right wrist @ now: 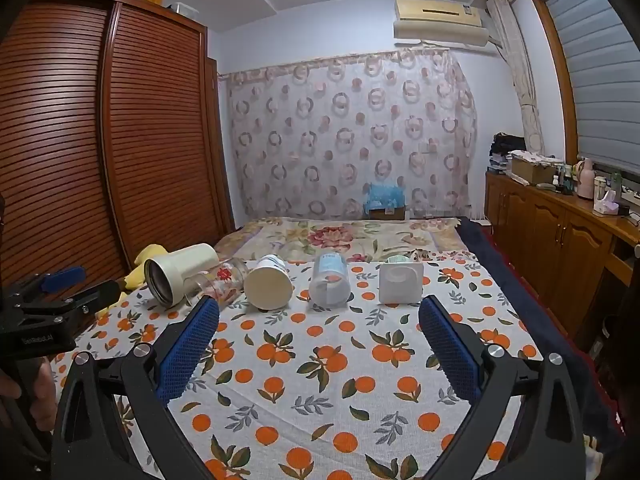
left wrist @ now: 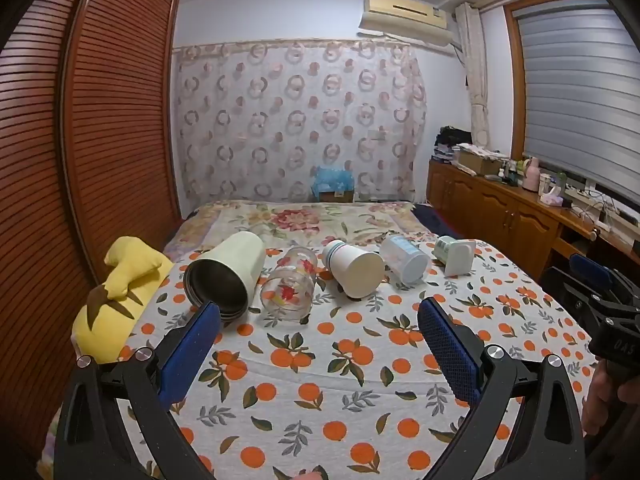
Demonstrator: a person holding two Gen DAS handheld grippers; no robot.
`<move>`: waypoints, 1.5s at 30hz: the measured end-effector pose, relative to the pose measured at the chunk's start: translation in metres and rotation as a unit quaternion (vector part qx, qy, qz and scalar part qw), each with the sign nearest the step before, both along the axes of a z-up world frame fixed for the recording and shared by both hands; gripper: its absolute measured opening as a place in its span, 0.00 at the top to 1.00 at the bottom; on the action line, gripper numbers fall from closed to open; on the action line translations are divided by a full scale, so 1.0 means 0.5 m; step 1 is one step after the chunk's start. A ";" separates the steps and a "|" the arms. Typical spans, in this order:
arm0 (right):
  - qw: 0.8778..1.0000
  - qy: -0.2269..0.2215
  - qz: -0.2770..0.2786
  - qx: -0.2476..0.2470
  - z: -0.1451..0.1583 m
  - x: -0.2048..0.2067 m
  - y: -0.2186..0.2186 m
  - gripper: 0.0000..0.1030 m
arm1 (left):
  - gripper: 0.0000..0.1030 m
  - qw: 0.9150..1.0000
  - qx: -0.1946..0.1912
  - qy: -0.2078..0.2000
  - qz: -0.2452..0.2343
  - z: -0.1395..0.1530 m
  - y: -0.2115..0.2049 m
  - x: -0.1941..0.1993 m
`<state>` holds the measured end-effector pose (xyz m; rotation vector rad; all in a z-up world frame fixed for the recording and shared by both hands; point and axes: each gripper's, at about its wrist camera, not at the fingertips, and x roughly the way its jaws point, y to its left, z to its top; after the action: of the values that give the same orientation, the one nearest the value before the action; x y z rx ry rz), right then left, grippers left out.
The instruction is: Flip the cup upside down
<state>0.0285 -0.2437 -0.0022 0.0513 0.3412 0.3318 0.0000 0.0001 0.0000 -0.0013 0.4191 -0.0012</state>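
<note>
Orange-print cloth (right wrist: 320,380) w/ five tipped cups (right wrist: 268,284)

A big brown wooden wardrobe with slatted doors (left wrist: 100,120) stands left of the bed. A thin curtain with pink rings (left wrist: 296,120) hangs on the back wall. A cream air conditioner (left wrist: 404,16) sits above. Grey window blinds (left wrist: 580,92) hang over low wooden cabinets (left wrist: 500,212).

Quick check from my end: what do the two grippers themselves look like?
Both match: the left gripper and right gripper have black angular plastic frames with silver bolt heads, and each finger carries a blue, dimple-textured pad. White lettering marks the black bodies. No cables or sleeves are visible; bare skin shows at the handles.
</note>
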 end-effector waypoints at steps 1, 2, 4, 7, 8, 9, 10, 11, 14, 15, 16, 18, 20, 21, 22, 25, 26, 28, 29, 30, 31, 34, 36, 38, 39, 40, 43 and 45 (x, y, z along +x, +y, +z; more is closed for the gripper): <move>1.000 0.001 0.000 0.000 0.000 0.000 0.000 0.02 | 0.07 1.000 -0.001 0.001 0.000 0.000 0.000 0.000; 1.000 0.001 0.000 0.000 0.000 0.000 0.000 0.02 | 0.07 1.000 -0.001 0.001 0.000 0.000 0.000 0.000; 1.000 -0.001 0.000 0.000 0.000 0.000 0.001 0.02 | 0.07 1.000 -0.001 0.001 -0.001 -0.001 -0.001 0.001; 1.000 -0.001 0.000 0.000 0.001 -0.001 0.001 0.02 | 0.07 1.000 0.001 0.002 -0.002 -0.002 -0.003 0.002; 1.000 -0.001 0.000 0.000 0.001 -0.001 0.001 0.02 | 0.07 1.000 0.001 0.001 -0.002 -0.002 -0.004 0.003; 1.000 -0.002 0.000 0.000 0.001 -0.001 0.001 0.02 | 0.07 1.000 0.001 0.001 -0.002 -0.002 -0.004 0.003; 1.000 -0.002 0.000 0.000 0.001 -0.001 0.001 0.02 | 0.07 1.000 0.001 0.001 -0.002 -0.002 -0.005 0.004; 1.000 -0.002 0.001 0.000 0.001 -0.002 0.002 0.02 | 0.07 1.000 0.001 0.002 -0.002 -0.002 -0.006 0.005; 1.000 -0.002 0.000 -0.001 0.002 -0.003 0.002 0.02 | 0.07 1.000 -0.002 -0.001 0.000 0.000 0.000 -0.001; 1.000 -0.002 0.000 -0.001 0.002 -0.003 0.003 0.02 | 0.07 1.000 -0.002 0.000 -0.001 0.000 0.000 -0.001; 1.000 -0.002 0.000 -0.001 0.002 -0.003 0.003 0.02 | 0.07 1.000 -0.003 0.000 -0.001 0.000 0.000 -0.001; 1.000 -0.003 0.000 -0.001 0.002 -0.004 0.004 0.02 | 0.07 1.000 -0.001 0.000 0.000 0.000 -0.001 -0.001; 1.000 -0.003 0.000 -0.002 0.003 -0.004 0.004 0.02 | 0.07 1.000 -0.002 0.000 0.000 0.000 0.000 -0.001; 1.000 -0.003 0.000 -0.002 0.003 -0.004 0.004 0.02 | 0.07 1.000 -0.002 0.000 0.000 0.000 0.000 -0.001; 1.000 -0.003 0.000 -0.002 0.003 -0.004 0.004 0.02 | 0.07 1.000 -0.002 0.000 0.000 0.000 0.000 -0.001; 1.000 -0.003 0.000 -0.002 0.003 -0.004 0.004 0.02 | 0.07 1.000 -0.003 0.000 -0.001 0.000 0.000 -0.001; 1.000 -0.004 0.000 -0.003 0.003 -0.004 0.004 0.02 | 0.07 1.000 -0.003 0.000 -0.001 0.001 0.000 -0.001; 1.000 -0.003 -0.001 -0.002 0.003 -0.004 0.004 0.02 | 0.07 1.000 -0.003 -0.001 0.000 0.000 0.000 -0.001; 1.000 -0.004 -0.001 -0.002 0.003 -0.004 0.004 0.02 | 0.07 1.000 -0.003 -0.001 -0.001 0.000 0.000 -0.001; 1.000 -0.004 -0.001 -0.002 0.003 -0.004 0.004 0.02 | 0.07 1.000 -0.003 -0.001 -0.001 0.000 0.000 -0.001; 1.000 -0.004 -0.001 -0.002 0.003 -0.004 0.004 0.02 | 0.07 1.000 -0.003 -0.001 -0.001 0.000 0.000 -0.001; 1.000 -0.004 -0.001 -0.002 0.003 -0.004 0.004 0.02 | 0.07 1.000 -0.003 -0.001 -0.001 0.000 0.000 -0.001; 1.000 -0.004 -0.001 -0.002 0.003 -0.004 0.004 0.02 | 0.07 1.000 -0.003 -0.001 -0.001 0.000 0.001 -0.001; 1.000 -0.004 -0.001 -0.002 0.003 -0.004 0.004 0.02 | 0.07 1.000 -0.004 -0.001 -0.001 0.000 0.001 -0.001; 1.000 -0.004 -0.001 -0.003 0.003 -0.004 0.004 0.02 | 0.07 1.000 -0.004 -0.001 -0.001 0.000 0.001 -0.001; 1.000 -0.004 -0.001 -0.002 0.003 -0.004 0.004 0.02 | 0.07 1.000 -0.004 -0.001 -0.001 0.000 0.001 -0.001; 1.000 -0.004 -0.001 -0.002 0.002 -0.004 0.004 0.02 | 0.07 1.000 -0.004 -0.001 -0.001 0.000 0.000 -0.001; 1.000 -0.004 -0.001 -0.002 0.002 -0.004 0.004 0.02 | 0.07 1.000 -0.004 -0.002 -0.001 0.000 0.001 -0.001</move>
<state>0.0266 -0.2417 -0.0010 0.0457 0.3334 0.3294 -0.0005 0.0004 0.0002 -0.0083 0.4160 -0.0041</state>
